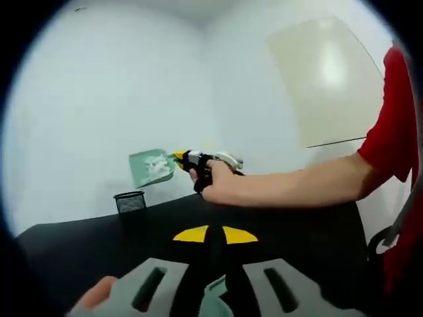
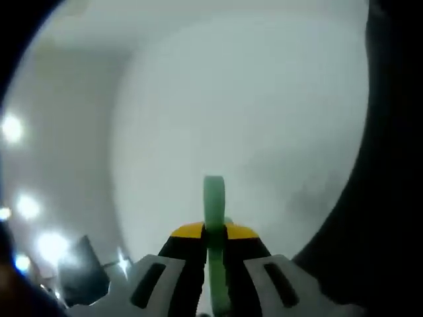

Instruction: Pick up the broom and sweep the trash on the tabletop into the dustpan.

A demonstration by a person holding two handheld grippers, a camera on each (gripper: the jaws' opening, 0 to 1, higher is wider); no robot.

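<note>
Green plastic marks the dustpan [image 1: 153,167], seen in the left gripper view raised well above the black tabletop [image 1: 79,254] and clamped by its handle in the right gripper [image 1: 187,158], with pale scraps of trash [image 1: 157,166] lying in it. A black mesh pen holder [image 1: 130,201] stands below it. The left gripper [image 1: 215,235] is closed down on something green, too hidden to be identified. In the right gripper view, the handle [image 2: 214,205] is pinched between narrow jaws.
</note>
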